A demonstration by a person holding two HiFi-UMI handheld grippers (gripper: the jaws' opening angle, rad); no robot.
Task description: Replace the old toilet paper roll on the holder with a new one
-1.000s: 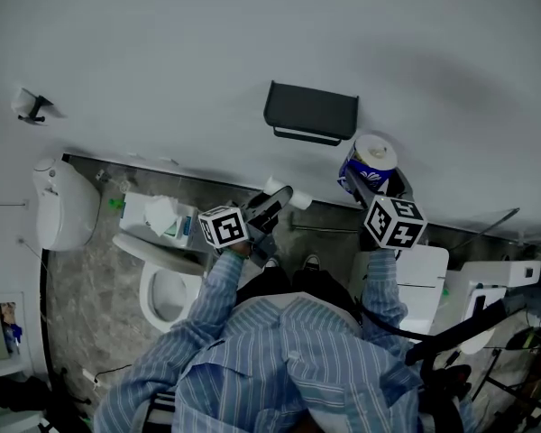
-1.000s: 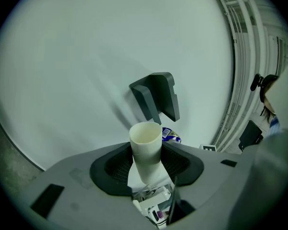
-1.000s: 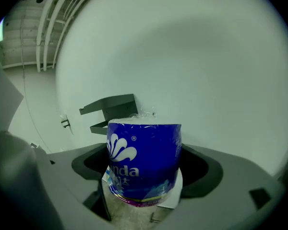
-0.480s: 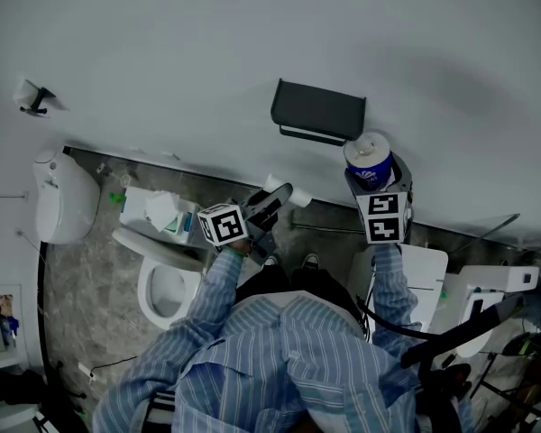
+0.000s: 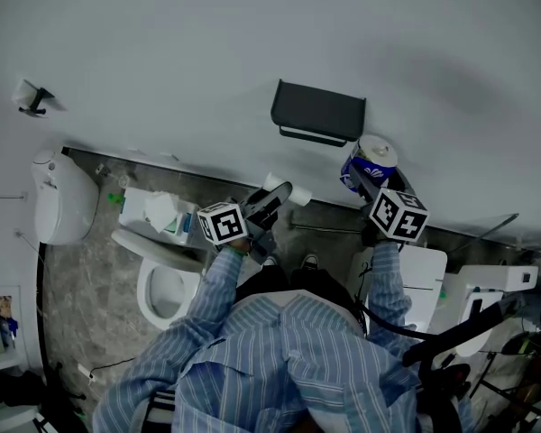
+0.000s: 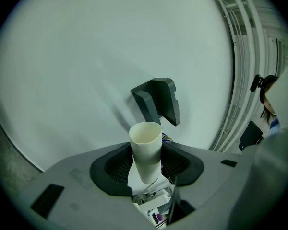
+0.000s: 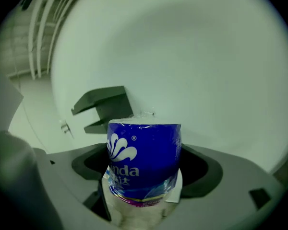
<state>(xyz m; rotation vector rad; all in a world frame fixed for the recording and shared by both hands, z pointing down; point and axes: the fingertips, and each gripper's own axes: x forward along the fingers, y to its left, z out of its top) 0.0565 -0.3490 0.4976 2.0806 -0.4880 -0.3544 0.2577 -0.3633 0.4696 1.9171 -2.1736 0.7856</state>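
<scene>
Pale wall [image 5: 162, 52] backs this bathroom, with grey stone floor [image 5: 90, 278] and a toilet [image 5: 162, 287] below it.

The left gripper [image 6: 146, 169] has its ribbed pads [image 6: 110, 166] clamped on a bare cardboard tube [image 6: 145, 143]. The tube stands upright between them with its open end up and no paper on it. The gripper is held out level, below and to the left of the dark holder [image 5: 317, 111] on the wall and well apart from it.

The right gripper [image 7: 144, 176] is closed on a full new roll [image 7: 144, 157], which is sealed in a blue printed wrapper. In the head view the roll sits just below the holder's right end, near it but not touching.

The holder shows only its flap and the thin bar beneath, with no roll on it. The first half of the job therefore looks done: the spent tube is off and in hand. What seems left is to bring the new roll up to the bar and seat it there, probably after taking off the wrapper, which is on at this point. The old tube also needs to be put aside. Both hands are full, so the tube may have to go first.
</scene>
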